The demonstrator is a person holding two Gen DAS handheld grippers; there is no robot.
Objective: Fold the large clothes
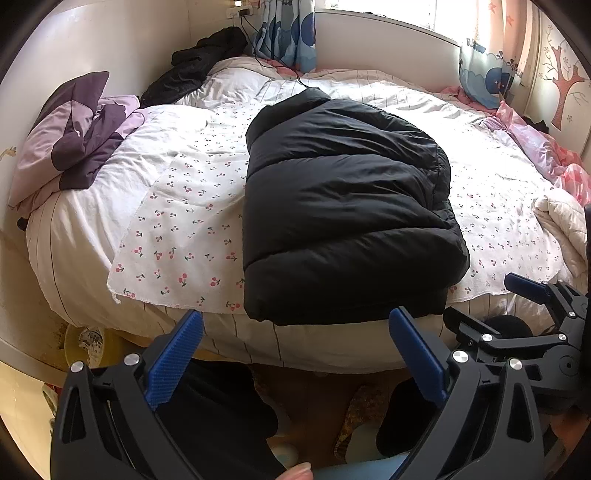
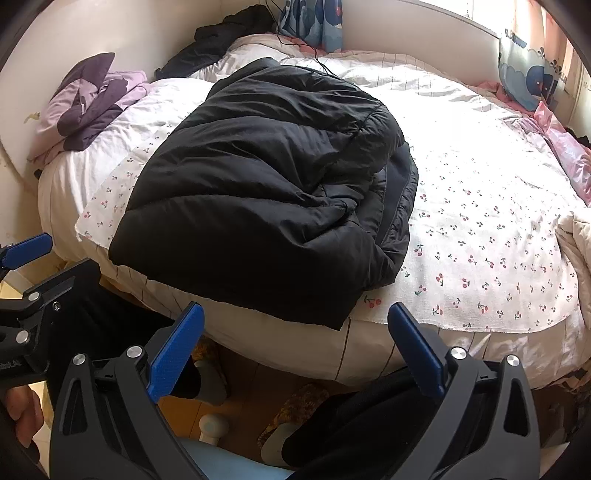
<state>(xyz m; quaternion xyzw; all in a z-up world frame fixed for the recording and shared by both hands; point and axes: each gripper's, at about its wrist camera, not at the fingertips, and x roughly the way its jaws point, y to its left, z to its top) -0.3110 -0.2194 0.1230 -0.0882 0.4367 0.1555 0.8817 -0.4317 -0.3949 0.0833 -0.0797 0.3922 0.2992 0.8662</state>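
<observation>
Bedroom bed (image 1: pixel 92 236) with cherry-print sheet (image 1: pixel 177 229) carries the folded black puffer jacket (image 1: pixel 343 206), centre frame, long axis running away. Left hand-held gripper (image 1: pixel 295 354) sits nearer, directly below its hem; right hand-held gripper (image 2: pixel 295 350) faces the jacket's lower-right corner. Both gape, empty.

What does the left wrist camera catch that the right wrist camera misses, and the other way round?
Only the left wrist view shows the tree decoration on the far wall and the wall socket. Only the right wrist view shows the black jacket's layered right edge and a hand at the frame's left. Both show the folded jacket on the cherry-print sheet, the purple clothes, and both open tools, left and right.
</observation>
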